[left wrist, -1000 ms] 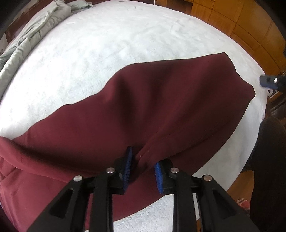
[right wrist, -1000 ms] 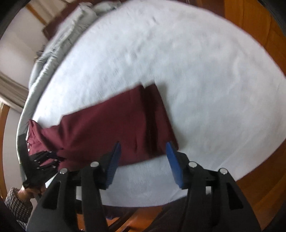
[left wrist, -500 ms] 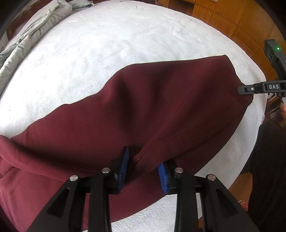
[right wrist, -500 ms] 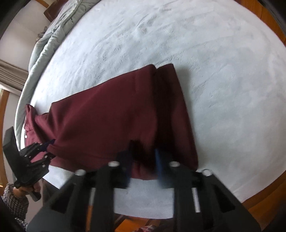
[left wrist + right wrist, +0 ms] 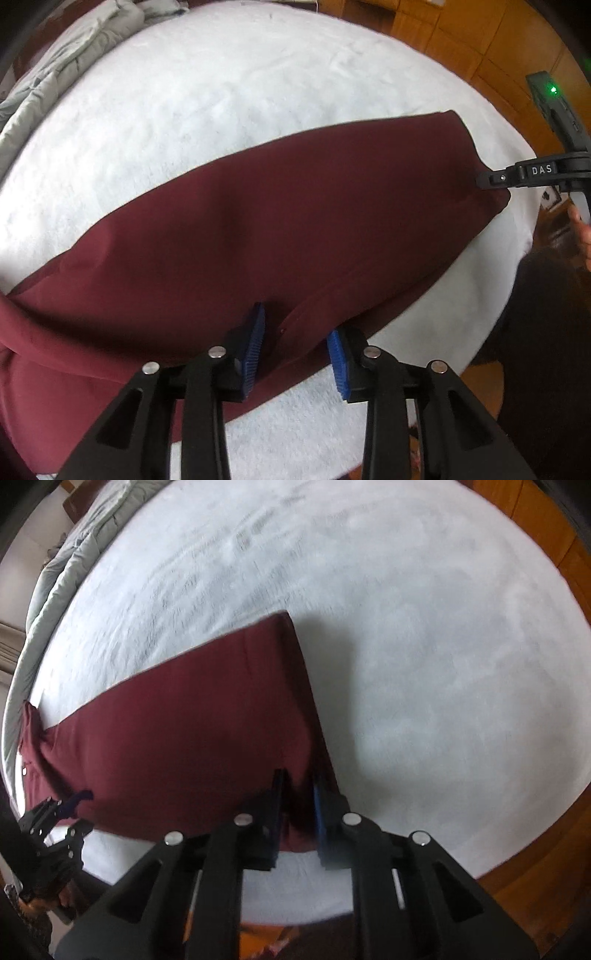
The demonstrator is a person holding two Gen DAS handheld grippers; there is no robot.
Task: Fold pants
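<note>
Ahead of both grippers, spreading wide: white bed, with maroon pants lying across its near part. Opening over a fabric ridge near the waist end: left gripper, pads apart. Pinching the cuff corner at the near edge, though easing slightly: right gripper.

Both cameras ride on hand-held grippers and look steeply down, close over a white bed. The left wrist view sits above the near edge of the maroon pants, partway along them. The right wrist view hangs over their far end. Both share the pants, the bed and the grey quilt.
</note>
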